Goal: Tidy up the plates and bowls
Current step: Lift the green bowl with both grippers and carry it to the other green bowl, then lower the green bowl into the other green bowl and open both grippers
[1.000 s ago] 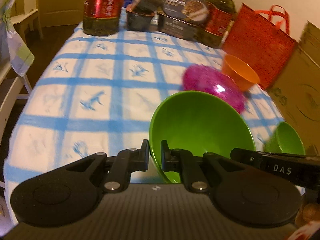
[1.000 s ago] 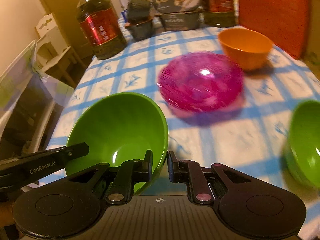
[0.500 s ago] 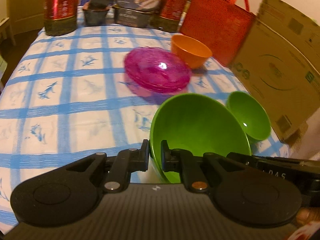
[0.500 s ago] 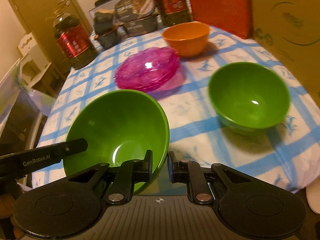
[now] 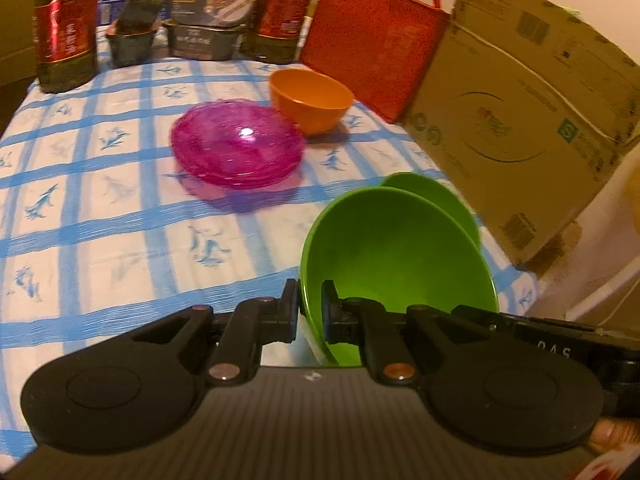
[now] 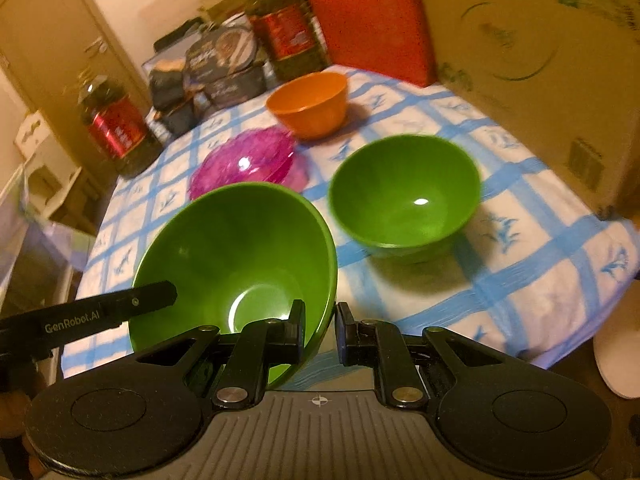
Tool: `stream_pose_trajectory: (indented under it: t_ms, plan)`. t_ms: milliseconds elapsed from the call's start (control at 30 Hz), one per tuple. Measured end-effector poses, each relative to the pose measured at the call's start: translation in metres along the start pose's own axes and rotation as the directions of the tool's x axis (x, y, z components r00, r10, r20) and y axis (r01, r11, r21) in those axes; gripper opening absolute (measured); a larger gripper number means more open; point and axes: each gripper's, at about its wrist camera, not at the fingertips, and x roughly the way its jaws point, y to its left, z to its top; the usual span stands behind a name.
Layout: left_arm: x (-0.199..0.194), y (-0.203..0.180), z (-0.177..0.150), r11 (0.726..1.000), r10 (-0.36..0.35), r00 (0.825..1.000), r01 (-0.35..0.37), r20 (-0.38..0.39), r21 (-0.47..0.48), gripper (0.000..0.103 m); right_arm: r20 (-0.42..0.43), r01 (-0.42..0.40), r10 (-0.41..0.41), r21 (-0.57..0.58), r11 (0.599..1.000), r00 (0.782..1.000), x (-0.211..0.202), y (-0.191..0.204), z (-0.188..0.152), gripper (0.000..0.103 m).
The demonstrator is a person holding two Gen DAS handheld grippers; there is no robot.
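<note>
The large green bowl (image 6: 240,256) is pinched at opposite rim points by the left gripper (image 5: 310,312) and the right gripper (image 6: 320,330), and is held tilted above the checked tablecloth (image 5: 120,208), just beside the small green bowl (image 6: 404,192). "GenRobot.AI" is read on the left gripper's finger, seen from the right wrist; "DAS" is read on the right gripper's finger, seen from the left wrist.

Oil bottles (image 5: 66,28), dark food boxes (image 5: 210,26), a red bag (image 5: 370,36) and a cardboard box (image 5: 532,120) line the checked tablecloth (image 5: 100,208).
</note>
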Motion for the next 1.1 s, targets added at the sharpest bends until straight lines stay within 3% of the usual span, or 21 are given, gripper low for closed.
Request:
stream_pose_trajectory:
  t_ms: [233,433,733,1100]
  plan:
    - [0.005,-0.029,0.022,0.998,-0.060,0.998,0.059,0.016,0.031,0.010,0.055,0.033,-0.034,0.017,0.999,0.998,-0.029,-0.019,0.025,0.015]
    - [0.027,-0.053,0.050,0.997,-0.071,0.997,0.070,0.026,0.041,0.010,0.096,0.070,-0.068,-0.018,0.997,0.993,-0.029,-0.033,0.056,0.015]
    - [0.082,-0.078,0.083,0.996,-0.075,0.997,0.075,-0.021,0.038,0.010,0.096,0.103,-0.101,-0.010,0.995,0.990,0.001,-0.071,0.098,0.015]
    - [0.138,-0.086,0.078,0.996,-0.024,0.995,0.032,-0.096,0.080,0.010,0.042,0.126,-0.125,-0.008,0.992,0.991,0.045,-0.103,0.109,0.015]
